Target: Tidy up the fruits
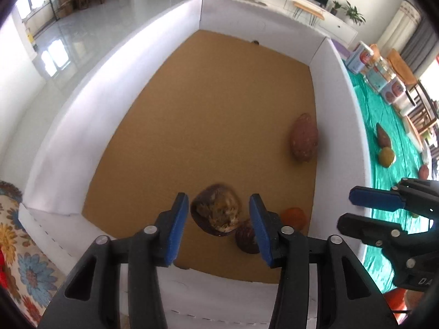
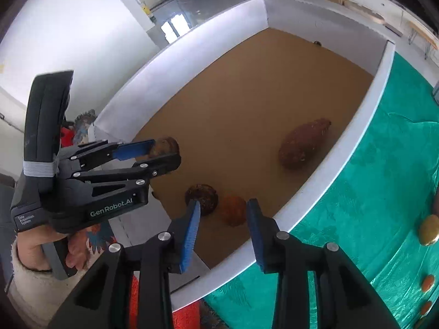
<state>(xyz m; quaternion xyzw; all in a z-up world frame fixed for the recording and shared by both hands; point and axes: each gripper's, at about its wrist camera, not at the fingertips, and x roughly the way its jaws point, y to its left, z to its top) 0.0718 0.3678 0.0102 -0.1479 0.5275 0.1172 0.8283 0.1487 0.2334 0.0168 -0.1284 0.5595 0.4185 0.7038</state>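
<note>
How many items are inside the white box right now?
4. A sweet potato lies by the right wall; a dark round fruit and an orange fruit sit near the front; a brown fruit is between the left gripper's fingers.

Right hand-held gripper [image 2: 222,224] open, blue pads apart, hovering over near corner of white-walled box [image 2: 354,148] with brown cardboard floor. Below it: orange fruit [image 2: 233,210] and dark brown round fruit [image 2: 202,198], just beside each other. Sweet potato [image 2: 303,143] lies near the right wall. Left hand-held gripper [image 2: 162,153] reaches in from left, a brown mottled fruit [image 2: 166,145] between its fingers, above box floor. Green cloth [image 2: 370,219] on tabletop right of box, yellowish fruit [image 2: 428,229] and small orange ones [image 2: 428,282] on it.
</note>
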